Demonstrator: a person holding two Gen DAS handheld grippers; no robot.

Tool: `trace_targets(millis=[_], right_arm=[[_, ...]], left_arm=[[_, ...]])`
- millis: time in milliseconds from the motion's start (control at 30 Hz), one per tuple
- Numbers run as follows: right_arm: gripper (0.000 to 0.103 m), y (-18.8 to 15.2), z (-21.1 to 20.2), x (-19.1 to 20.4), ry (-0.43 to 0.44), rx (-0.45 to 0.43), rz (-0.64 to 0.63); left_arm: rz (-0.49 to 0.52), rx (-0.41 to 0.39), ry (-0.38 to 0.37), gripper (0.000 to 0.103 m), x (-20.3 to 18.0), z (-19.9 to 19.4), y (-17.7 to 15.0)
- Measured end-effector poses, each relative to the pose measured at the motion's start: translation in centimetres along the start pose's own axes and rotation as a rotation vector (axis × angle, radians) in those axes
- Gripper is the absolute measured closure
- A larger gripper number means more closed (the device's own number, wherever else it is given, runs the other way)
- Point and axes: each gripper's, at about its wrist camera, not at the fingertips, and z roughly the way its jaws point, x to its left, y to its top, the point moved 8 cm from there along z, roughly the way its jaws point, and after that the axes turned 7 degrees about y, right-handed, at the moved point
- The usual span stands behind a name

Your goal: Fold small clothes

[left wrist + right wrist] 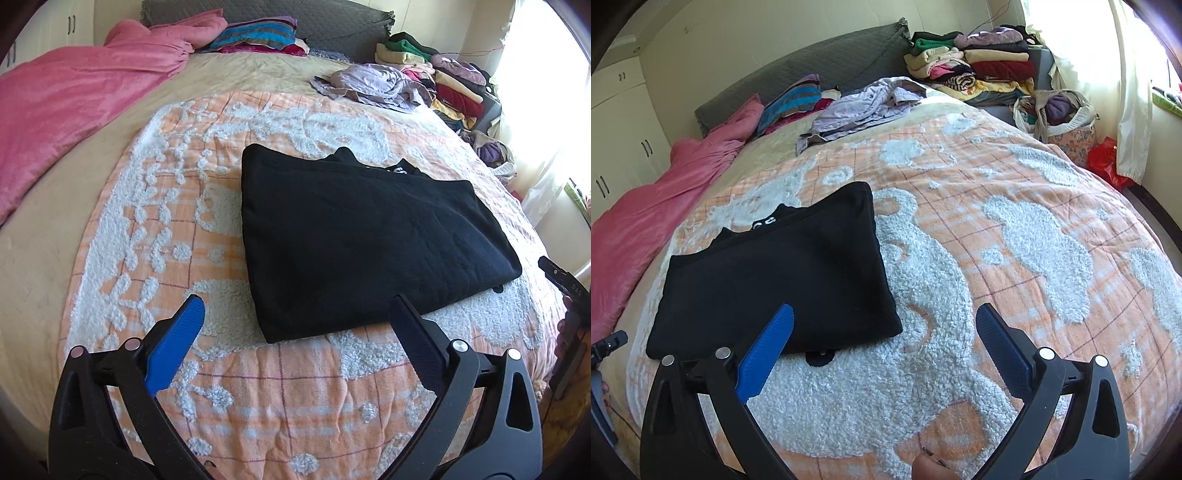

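A black garment (362,236) lies folded into a flat rectangle on the orange and white blanket (155,229); its collar with white lettering shows at the far edge. My left gripper (297,308) hovers open just in front of the garment's near edge, nothing between its fingers. In the right wrist view the same black garment (775,269) sits to the left, and my right gripper (884,317) stands open beside its near right corner, over bare blanket (1015,240). The other gripper's tip shows at the right edge (561,280) and at the left edge (609,341).
A pink duvet (74,96) lies along the bed's left side. A crumpled lilac garment (373,85) and stacks of folded clothes (982,70) sit near the headboard. A bag of clothes (1060,114) stands by the window on the right.
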Motion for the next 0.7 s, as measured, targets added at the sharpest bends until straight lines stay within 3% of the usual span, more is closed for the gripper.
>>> trace_targets(millis=[700], right_arm=[[0.005, 0.6, -3.7, 3.5, 0.023, -0.07, -0.074]], left_arm=[[0.049, -0.031, -0.026, 0.01, -2.9, -1.6, 0.5]])
